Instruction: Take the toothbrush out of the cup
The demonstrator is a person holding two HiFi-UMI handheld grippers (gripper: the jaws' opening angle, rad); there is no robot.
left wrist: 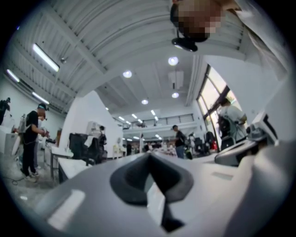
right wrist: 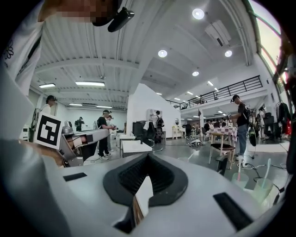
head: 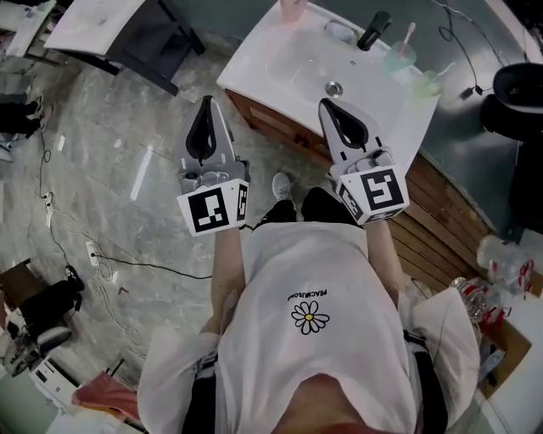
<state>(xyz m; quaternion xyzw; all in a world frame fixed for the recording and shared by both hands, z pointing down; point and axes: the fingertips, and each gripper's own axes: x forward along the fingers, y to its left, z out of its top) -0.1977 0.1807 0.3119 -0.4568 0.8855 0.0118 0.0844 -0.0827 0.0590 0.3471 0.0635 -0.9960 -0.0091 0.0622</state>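
A pale green cup [head: 399, 58] with a pink-headed toothbrush [head: 408, 34] stands on the white sink counter [head: 271, 59], to the right of the black faucet [head: 373, 30]. A second pale cup [head: 431, 82] with a toothbrush stands just right of it. In the right gripper view both cups [right wrist: 240, 179] show low at the right. My left gripper [head: 206, 102] [left wrist: 149, 154] hangs over the floor, left of the counter, jaws together and empty. My right gripper [head: 325, 103] [right wrist: 148, 155] is at the counter's near edge by the drain, shut and empty, well short of the cups.
A pink cup [head: 293, 8] stands at the counter's far left. A wooden cabinet [head: 280, 127] lies beneath the counter. Cables [head: 110, 263] trail across the marble floor. A black chair [head: 517, 89] is at the right, a table [head: 93, 25] at the top left.
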